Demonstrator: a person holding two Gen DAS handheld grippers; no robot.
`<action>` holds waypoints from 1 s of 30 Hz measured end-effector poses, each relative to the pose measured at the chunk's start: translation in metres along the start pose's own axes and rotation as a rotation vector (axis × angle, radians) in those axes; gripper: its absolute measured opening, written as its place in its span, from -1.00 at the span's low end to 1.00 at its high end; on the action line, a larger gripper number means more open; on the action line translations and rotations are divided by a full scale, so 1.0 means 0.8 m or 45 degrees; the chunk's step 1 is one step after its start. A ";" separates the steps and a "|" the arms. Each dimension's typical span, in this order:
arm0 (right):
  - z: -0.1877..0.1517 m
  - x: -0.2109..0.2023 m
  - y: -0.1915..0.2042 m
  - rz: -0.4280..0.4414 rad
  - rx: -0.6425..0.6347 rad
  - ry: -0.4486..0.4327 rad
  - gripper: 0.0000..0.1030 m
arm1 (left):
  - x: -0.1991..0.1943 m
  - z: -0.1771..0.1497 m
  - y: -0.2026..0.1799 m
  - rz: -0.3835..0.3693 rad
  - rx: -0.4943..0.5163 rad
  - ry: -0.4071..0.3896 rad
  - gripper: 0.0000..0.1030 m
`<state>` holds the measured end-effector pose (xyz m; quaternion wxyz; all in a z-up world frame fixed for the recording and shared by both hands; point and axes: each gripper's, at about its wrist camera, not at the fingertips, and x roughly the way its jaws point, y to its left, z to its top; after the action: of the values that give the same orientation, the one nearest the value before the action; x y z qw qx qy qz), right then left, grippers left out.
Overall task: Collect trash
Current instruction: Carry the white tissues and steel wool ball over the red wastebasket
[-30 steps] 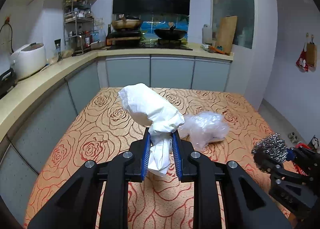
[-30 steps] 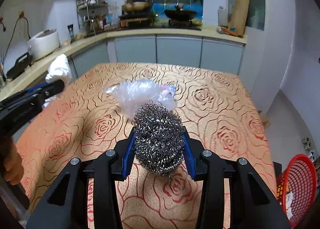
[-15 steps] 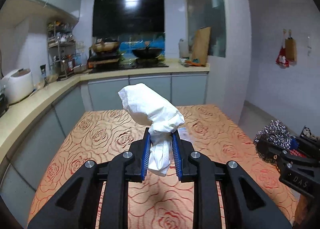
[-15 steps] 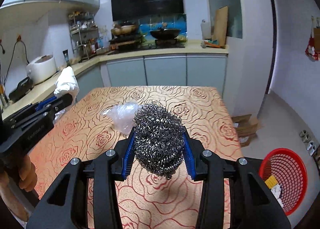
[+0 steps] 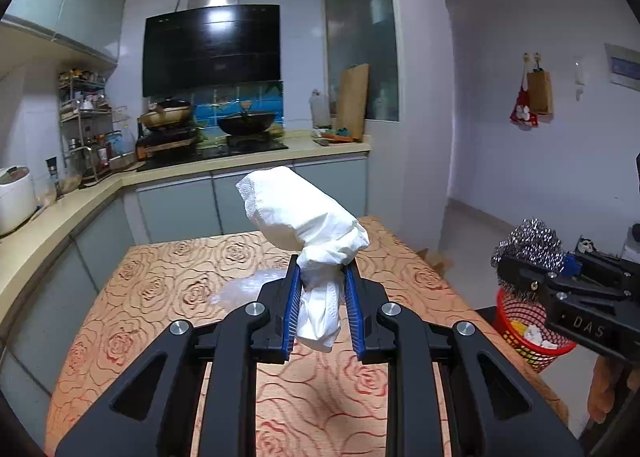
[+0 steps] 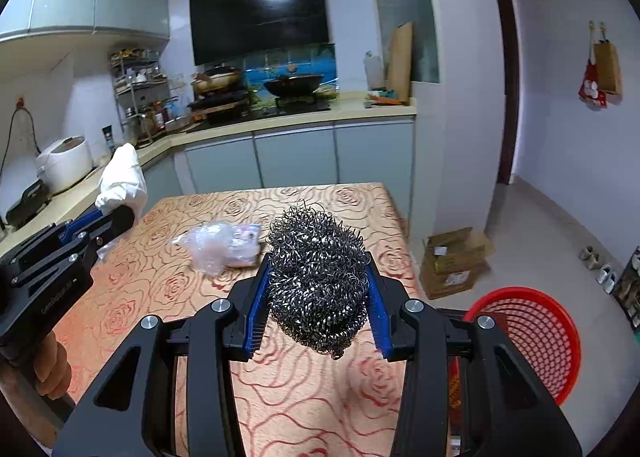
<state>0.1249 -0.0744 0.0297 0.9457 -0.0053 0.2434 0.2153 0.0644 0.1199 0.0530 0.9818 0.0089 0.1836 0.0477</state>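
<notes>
Both claws raised off bench (image 6: 304,409) since 1 s ago. Left claw (image 5: 322,289) pinching tissue wad (image 5: 296,213); right claw (image 6: 318,289) pinching steel scourer (image 6: 316,277). Red basket (image 6: 536,333) now beside right claw: drop likely next. Plastic bag (image 6: 216,243) left on bench.

A: How many grippers show?
B: 2, the left gripper (image 5: 320,305) and the right gripper (image 6: 318,301).

A: And pieces of trash?
B: 3: 1 white tissue wad (image 5: 304,225), 1 steel wool ball (image 6: 318,281), 1 crumpled plastic bag (image 6: 220,243) on the table (image 6: 304,397).

A: Bins?
B: 1 red basket (image 6: 536,333) on the floor, with a few scraps inside; their count is unclear.

A: Anything else on the floor?
B: 1 cardboard box (image 6: 456,261).

A: On the stove?
B: 2 pans, 1 brass-coloured pan (image 6: 218,79) and 1 black wok (image 6: 294,83).

A: On the counter?
B: 1 rice cooker (image 6: 64,167), 1 cutting board (image 6: 400,61).
</notes>
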 end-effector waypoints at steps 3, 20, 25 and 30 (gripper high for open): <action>0.000 -0.006 -0.017 -0.028 0.015 -0.008 -0.20 | 0.004 0.001 -0.019 -0.034 0.027 0.002 -0.61; -0.009 -0.040 -0.115 -0.221 0.086 -0.032 -0.20 | 0.032 0.002 -0.136 -0.265 0.125 0.043 -0.61; -0.013 -0.044 -0.142 -0.273 0.116 -0.033 -0.20 | 0.043 0.000 -0.163 -0.330 0.148 0.066 -0.61; -0.020 -0.050 -0.166 -0.326 0.138 -0.028 -0.20 | 0.058 -0.002 -0.187 -0.397 0.173 0.095 -0.61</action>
<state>0.1402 -0.2129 0.0212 0.9670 0.0171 0.2415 0.0793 0.1200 -0.0244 0.0293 0.9670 0.0449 0.2217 -0.1174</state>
